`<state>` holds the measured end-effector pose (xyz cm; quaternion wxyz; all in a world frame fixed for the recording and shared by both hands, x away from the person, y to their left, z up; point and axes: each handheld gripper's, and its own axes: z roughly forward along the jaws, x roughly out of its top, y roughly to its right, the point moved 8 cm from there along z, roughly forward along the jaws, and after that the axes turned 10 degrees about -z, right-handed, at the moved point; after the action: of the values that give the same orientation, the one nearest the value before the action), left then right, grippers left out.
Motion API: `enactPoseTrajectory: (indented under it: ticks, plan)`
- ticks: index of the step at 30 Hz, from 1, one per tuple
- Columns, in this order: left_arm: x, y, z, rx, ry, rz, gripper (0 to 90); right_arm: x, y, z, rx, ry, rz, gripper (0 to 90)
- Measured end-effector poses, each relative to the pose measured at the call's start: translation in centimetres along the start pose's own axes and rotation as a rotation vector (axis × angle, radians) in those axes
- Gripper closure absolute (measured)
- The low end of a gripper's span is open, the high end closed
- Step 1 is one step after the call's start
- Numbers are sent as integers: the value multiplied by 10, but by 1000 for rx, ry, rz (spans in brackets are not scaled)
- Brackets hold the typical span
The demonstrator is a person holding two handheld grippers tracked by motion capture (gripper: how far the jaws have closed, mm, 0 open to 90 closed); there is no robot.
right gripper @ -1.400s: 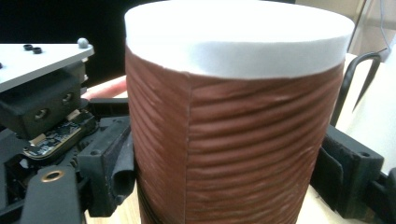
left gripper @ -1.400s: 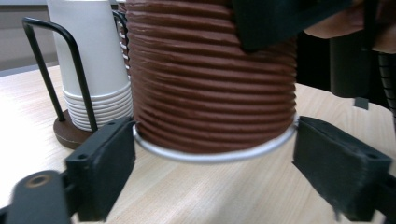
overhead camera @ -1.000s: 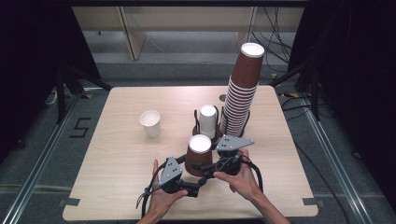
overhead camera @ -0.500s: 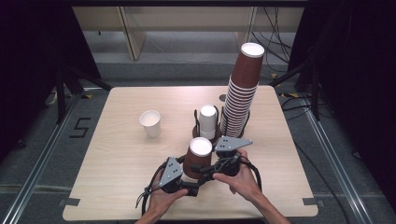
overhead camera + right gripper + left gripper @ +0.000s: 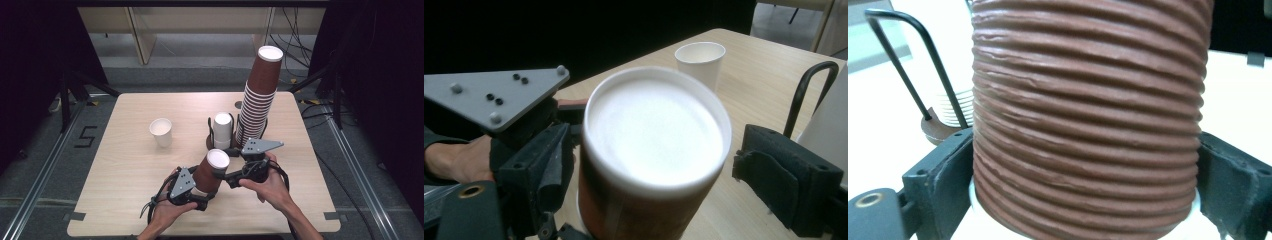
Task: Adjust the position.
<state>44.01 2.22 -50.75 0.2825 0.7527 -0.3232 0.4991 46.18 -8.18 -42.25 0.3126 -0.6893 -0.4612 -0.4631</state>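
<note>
A brown ribbed paper cup (image 5: 210, 175) stands upside down, white base up, near the table's front middle and leans slightly right. My left gripper (image 5: 199, 192) is shut on its lower part; in the left gripper view both black jaws press the ribbed cup (image 5: 1088, 100). My right gripper (image 5: 226, 172) reaches in from the right at the cup's top. In the right gripper view its jaws stand on either side of the cup's white base (image 5: 654, 130), with a gap at the right pad (image 5: 784, 180), so it is open.
A tall stack of upturned brown cups (image 5: 257, 100) rises from a black wire holder (image 5: 212, 131) just behind the grippers, with a short white cup stack (image 5: 222, 129) beside it. One white cup (image 5: 161, 131) stands upright at mid-left. The table's front edge (image 5: 200, 231) is near.
The right gripper has shifted slightly right and away, and the held cup's top has leaned a little to the right. The left gripper has stayed put.
</note>
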Motion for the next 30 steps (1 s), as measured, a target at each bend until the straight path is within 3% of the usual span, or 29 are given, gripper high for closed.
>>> enactPoseTrajectory:
  ticks: [3, 7, 10, 13, 14, 18, 23, 25, 26, 30]
  plan:
    - [0, 5, 1, -10, -13, 35, 79, -3, -2, 1, 18, -28, 11, 157]
    - [0, 9, 1, -28, -14, 49, 78, -7, -6, 3, 40, -49, 20, 208]
    - [2, 9, 0, -46, 27, 35, 50, -4, -8, 3, 62, -23, 61, 234]
    - [7, 10, -1, -68, 116, 11, 31, 0, -6, -1, 60, 2, 99, 239]
    - [8, 10, -3, -72, 132, 4, 28, 2, -4, -3, 57, 19, 92, 239]
    - [14, 10, -6, -91, 202, -5, 27, 6, -2, -9, 75, 62, 146, 240]
    - [16, 10, -9, -88, 227, -18, 27, 8, 2, -12, 73, 105, 174, 240]
    - [17, 11, -7, -93, 231, -51, 24, 8, 2, -12, 77, 114, 183, 241]
    - [16, 11, -7, -97, 227, -61, 24, 7, -2, -11, 97, 105, 226, 241]
    - [15, 10, -5, -94, 220, -63, 30, 7, -2, -7, 90, 114, 186, 241]
